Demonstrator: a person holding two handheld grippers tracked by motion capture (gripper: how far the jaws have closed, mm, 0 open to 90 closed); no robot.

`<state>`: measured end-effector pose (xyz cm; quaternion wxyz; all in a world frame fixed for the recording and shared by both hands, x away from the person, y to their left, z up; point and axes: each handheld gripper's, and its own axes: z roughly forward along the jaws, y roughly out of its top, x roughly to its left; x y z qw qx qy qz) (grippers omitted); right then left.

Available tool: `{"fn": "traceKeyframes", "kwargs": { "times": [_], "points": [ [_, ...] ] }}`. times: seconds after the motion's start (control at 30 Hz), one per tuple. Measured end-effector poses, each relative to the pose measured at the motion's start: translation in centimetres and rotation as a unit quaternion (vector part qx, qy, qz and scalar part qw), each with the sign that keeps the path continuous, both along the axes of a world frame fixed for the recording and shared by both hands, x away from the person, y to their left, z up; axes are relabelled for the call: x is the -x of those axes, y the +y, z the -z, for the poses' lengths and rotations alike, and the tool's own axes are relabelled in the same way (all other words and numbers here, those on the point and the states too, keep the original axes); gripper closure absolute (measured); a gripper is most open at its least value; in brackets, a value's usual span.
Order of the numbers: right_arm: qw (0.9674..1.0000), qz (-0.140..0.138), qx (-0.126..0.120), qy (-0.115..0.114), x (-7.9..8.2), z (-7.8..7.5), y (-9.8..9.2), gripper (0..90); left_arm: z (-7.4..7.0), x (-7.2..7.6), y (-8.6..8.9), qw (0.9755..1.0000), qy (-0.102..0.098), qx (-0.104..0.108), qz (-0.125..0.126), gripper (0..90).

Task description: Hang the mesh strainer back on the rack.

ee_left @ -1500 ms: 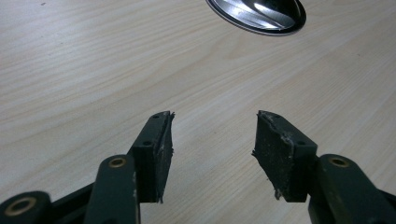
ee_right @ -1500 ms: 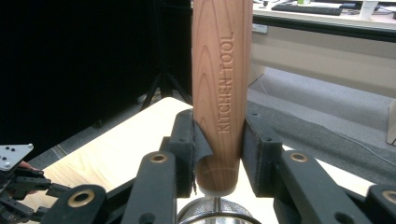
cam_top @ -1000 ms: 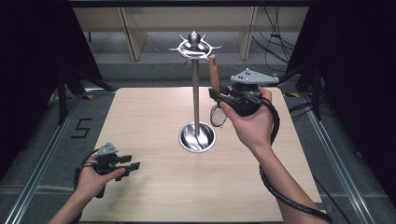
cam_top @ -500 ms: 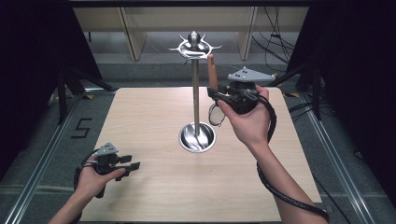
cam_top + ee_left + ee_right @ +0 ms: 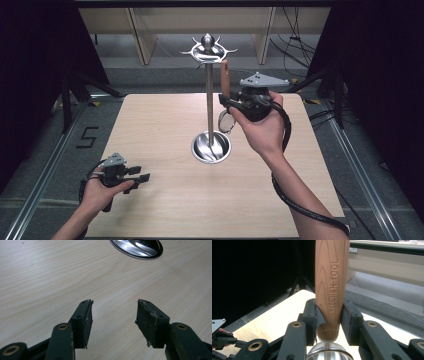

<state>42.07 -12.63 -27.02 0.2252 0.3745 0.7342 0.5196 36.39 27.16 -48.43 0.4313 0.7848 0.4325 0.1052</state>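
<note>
Carefully now: right claw [image 5: 328, 322] clamped on strainer handle [image 5: 331, 287], upper middle of the high view, beside stand [image 5: 209, 90]. Lift handle's end to a hook [image 5: 227, 50], keeping upright. Left claw [image 5: 113, 315] wide, empty, low left over worktop [image 5: 165, 200].

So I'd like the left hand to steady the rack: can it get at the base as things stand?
Probably yes: the left gripper is open and holds nothing, and bare table lies between it and the base.

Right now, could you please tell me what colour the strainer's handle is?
Light reddish-brown wood grain; the strainer's handle shows best in the right gripper view.
</note>
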Motion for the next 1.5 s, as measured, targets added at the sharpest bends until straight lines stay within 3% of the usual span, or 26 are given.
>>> {"fn": "traceKeyframes", "kwargs": {
  "times": [0.23,0.27,0.33,0.5,0.57,0.7,1.13,1.4,1.47,1.5],
  "points": [
    [1.0000,0.000,-0.002,-0.001,0.1,-0.1,-0.1,66.9,0.0,0.0,0.0,1.0000,0.001,-0.003,0.000,45.4],
    [0.9999,-0.004,0.004,-0.013,0.1,-0.3,-0.2,65.4,0.0,0.0,0.0,1.0000,0.001,-0.001,-0.001,45.5],
    [0.9998,-0.005,0.005,-0.017,0.2,-0.5,-0.3,63.7,0.1,0.0,-0.1,1.0000,-0.002,0.001,-0.003,45.5],
    [0.9999,-0.001,0.005,-0.013,0.6,-0.5,-0.6,58.1,0.1,-0.1,-0.1,1.0000,-0.002,0.000,-0.001,45.5],
    [0.9994,-0.005,0.015,-0.030,0.6,-0.3,-1.0,53.0,0.1,-0.1,-0.1,1.0000,-0.002,0.000,-0.002,45.5],
    [0.9992,0.000,0.021,-0.034,1.0,-0.2,-1.8,49.5,0.1,0.0,0.0,1.0000,-0.001,-0.008,-0.004,45.5],
    [0.9992,0.018,0.022,-0.028,2.9,0.1,-5.0,48.0,0.2,-0.1,-0.1,1.0000,0.001,-0.006,-0.002,45.5],
    [0.9990,0.033,0.022,-0.021,3.9,1.7,-7.3,49.3,0.1,0.0,-0.1,1.0000,-0.003,-0.002,-0.007,45.5],
    [0.9990,0.037,0.022,-0.006,4.2,2.3,-7.9,50.4,0.1,0.0,-0.1,1.0000,0.000,-0.007,-0.003,45.5],
    [0.9986,0.038,0.033,-0.017,4.2,2.9,-8.5,52.4,0.1,0.0,-0.2,0.9999,-0.003,-0.005,-0.008,45.5]
  ]
}}
